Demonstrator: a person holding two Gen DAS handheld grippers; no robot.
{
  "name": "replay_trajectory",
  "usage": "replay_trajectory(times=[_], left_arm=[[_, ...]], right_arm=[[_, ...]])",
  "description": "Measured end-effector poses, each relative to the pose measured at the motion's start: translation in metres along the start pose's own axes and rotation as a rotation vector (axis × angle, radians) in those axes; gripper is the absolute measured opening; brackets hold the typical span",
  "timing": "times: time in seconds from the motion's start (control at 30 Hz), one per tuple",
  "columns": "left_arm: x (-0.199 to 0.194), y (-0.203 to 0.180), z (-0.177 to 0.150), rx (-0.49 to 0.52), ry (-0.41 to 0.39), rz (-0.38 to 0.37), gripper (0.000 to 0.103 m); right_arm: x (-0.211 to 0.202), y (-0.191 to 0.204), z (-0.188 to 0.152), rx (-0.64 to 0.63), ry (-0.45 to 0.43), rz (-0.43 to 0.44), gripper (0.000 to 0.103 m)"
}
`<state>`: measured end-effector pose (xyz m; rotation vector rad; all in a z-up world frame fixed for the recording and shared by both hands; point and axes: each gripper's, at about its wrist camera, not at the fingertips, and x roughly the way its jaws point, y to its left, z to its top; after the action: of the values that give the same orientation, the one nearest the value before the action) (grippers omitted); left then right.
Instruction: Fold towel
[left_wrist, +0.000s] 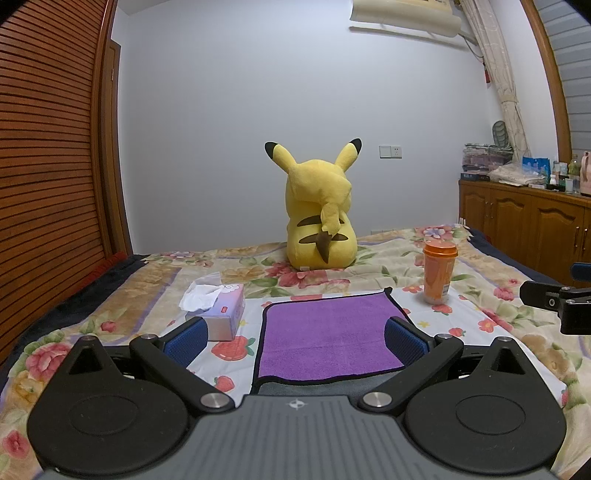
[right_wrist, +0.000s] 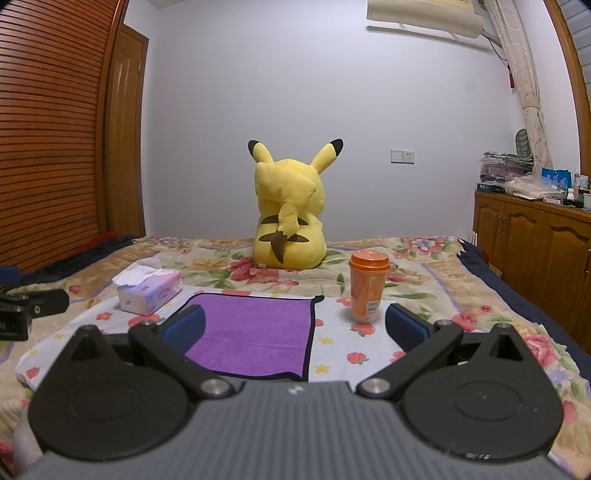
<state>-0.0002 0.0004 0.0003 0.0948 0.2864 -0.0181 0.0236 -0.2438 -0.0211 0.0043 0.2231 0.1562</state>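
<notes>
Floral-quilted bed (left_wrist: 388, 258) carries a yellow plush toy (left_wrist: 319, 206) far centre. Flat purple microfibre towel with black edging (left_wrist: 328, 332) lies near centre, unfolded. Left tongs (left_wrist: 295, 341) and right tongs (right_wrist: 295, 330) both gape wide, holding nothing.

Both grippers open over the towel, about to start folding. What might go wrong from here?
1. The orange cup stands upright close to the purple towel's right edge; a sweep by the right gripper may topple it.
2. The tissue box sits near the left gripper.
</notes>
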Motion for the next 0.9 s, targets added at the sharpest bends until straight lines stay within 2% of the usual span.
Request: replay_trajectory(times=[0.9], left_arm=[[-0.0001, -0.0001, -0.0001, 0.002, -0.001, 0.001, 0.103]], right_arm=[[0.0007, -0.0013, -0.0010, 0.013, -0.002, 0.000, 0.103]])
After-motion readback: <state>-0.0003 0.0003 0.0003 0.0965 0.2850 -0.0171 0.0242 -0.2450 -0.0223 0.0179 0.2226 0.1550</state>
